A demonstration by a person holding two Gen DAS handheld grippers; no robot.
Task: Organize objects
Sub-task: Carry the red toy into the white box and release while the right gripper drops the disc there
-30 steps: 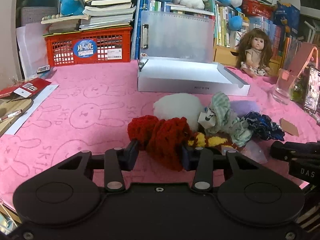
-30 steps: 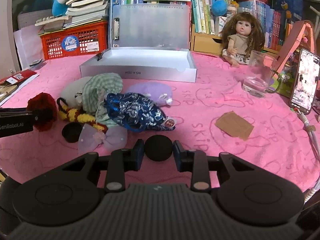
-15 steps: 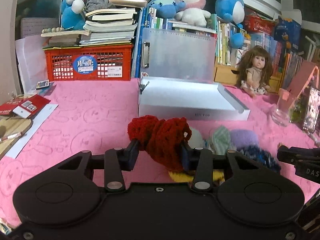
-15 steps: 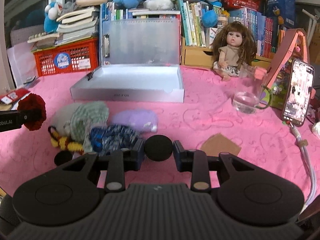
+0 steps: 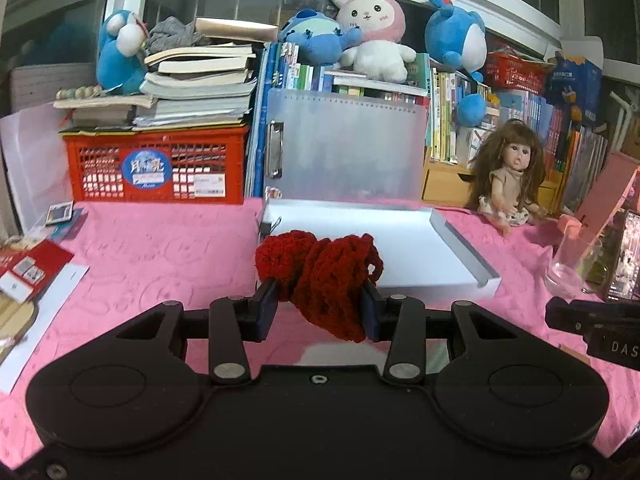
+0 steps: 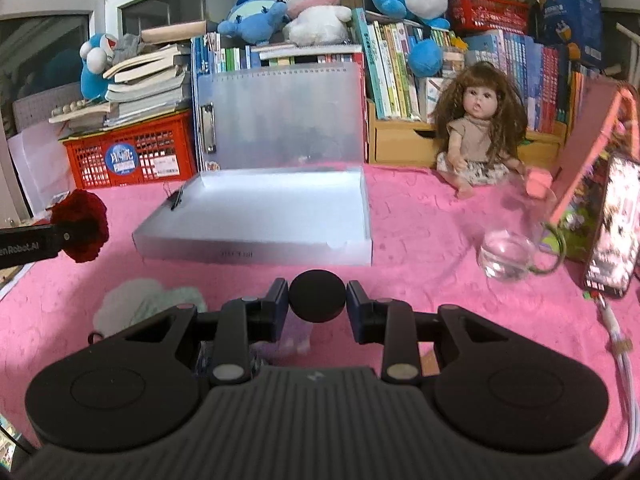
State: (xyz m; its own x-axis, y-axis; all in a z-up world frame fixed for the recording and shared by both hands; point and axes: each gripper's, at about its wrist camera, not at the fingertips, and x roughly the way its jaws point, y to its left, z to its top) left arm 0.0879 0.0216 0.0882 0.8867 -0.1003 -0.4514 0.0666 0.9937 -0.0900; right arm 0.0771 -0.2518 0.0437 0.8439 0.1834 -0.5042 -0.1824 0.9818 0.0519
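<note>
Left gripper point(image 5: 318, 307) clamped on red knitted wool bundle point(image 5: 320, 276), held above cloth just before shallow white open box point(image 6: 256, 216). Right gripper point(image 6: 317, 303) pinching black round disc point(image 6: 317, 297), also before box. Box empty; soft pale items point(image 6: 148, 304) near its front left to sort.

free: white box point(image 6: 256, 216) interior | obstacles: glass point(image 6: 506, 256), doll point(image 6: 478, 136) right of it
</note>
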